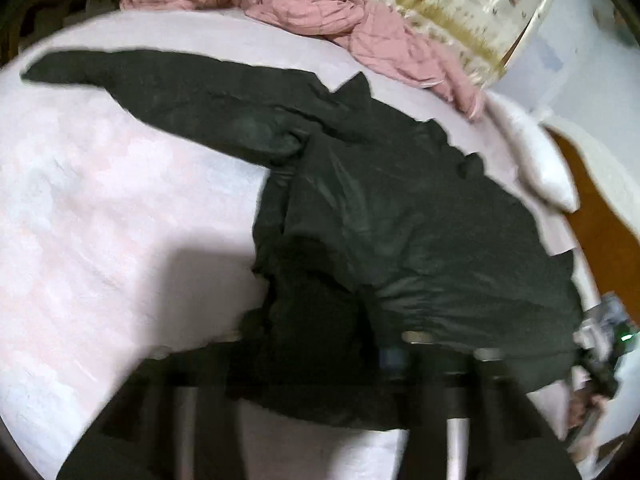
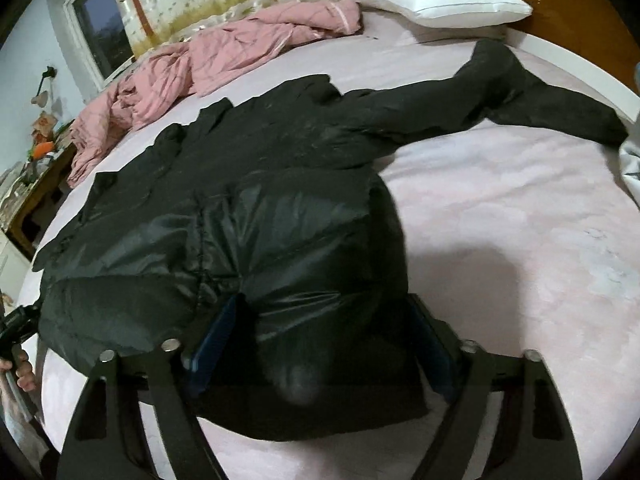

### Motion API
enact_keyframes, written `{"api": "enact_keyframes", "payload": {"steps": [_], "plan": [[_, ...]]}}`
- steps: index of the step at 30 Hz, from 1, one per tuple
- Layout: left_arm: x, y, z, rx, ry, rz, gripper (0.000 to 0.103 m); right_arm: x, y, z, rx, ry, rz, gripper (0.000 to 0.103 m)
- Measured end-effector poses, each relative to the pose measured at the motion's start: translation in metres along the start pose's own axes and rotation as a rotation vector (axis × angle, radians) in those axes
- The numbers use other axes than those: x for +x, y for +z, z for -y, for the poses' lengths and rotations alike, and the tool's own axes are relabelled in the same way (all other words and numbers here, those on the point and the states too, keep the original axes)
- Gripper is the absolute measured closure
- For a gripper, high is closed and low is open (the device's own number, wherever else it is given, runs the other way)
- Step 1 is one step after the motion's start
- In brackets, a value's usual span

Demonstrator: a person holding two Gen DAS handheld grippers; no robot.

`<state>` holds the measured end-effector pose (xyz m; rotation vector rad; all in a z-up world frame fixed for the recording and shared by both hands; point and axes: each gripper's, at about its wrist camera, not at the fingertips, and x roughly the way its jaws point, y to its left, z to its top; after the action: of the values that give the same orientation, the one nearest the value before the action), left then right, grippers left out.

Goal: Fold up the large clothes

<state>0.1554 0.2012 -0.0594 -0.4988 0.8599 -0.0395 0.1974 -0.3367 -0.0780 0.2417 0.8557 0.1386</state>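
The black jacket [image 2: 248, 208] is slick, faintly glossy quilted cloth. It lies on a matt pale pink bed sheet [image 2: 500, 208]. The pink quilt [image 2: 224, 56] looks soft and crumpled, the pillow [image 2: 444, 0] smooth white cloth.

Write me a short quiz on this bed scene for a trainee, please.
1. True or false: both sleeves of the jacket are already folded in.
2. The quilt beyond it is: A pink, B blue, C green.
3. What sits between the right tongs?
Key: 1 false, both lie spread out; 2 A; 3 the jacket, at its near edge.
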Motion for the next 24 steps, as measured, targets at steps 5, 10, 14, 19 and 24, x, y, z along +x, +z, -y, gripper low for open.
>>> {"api": "enact_keyframes", "payload": {"steps": [5, 10, 14, 19, 24], "plan": [[-0.016, -0.002, 0.007, -0.007, -0.009, 0.041, 0.093, -0.012, 0.002, -0.004, -0.006, 0.031, 0.056, 0.088], [-0.051, -0.008, 0.019, -0.002, 0.005, 0.102, 0.094, -0.054, -0.002, -0.01, -0.018, 0.045, 0.133, 0.091], [-0.075, -0.021, 0.028, 0.048, 0.04, 0.168, 0.094, -0.081, -0.015, -0.017, -0.051, 0.049, 0.177, 0.091], [-0.084, -0.029, 0.043, 0.16, 0.144, 0.238, 0.085, -0.076, -0.019, -0.033, -0.131, -0.041, 0.186, 0.091], [-0.086, -0.036, 0.064, 0.312, 0.305, 0.375, 0.037, -0.083, -0.021, -0.036, -0.143, -0.094, 0.231, 0.083]]}}
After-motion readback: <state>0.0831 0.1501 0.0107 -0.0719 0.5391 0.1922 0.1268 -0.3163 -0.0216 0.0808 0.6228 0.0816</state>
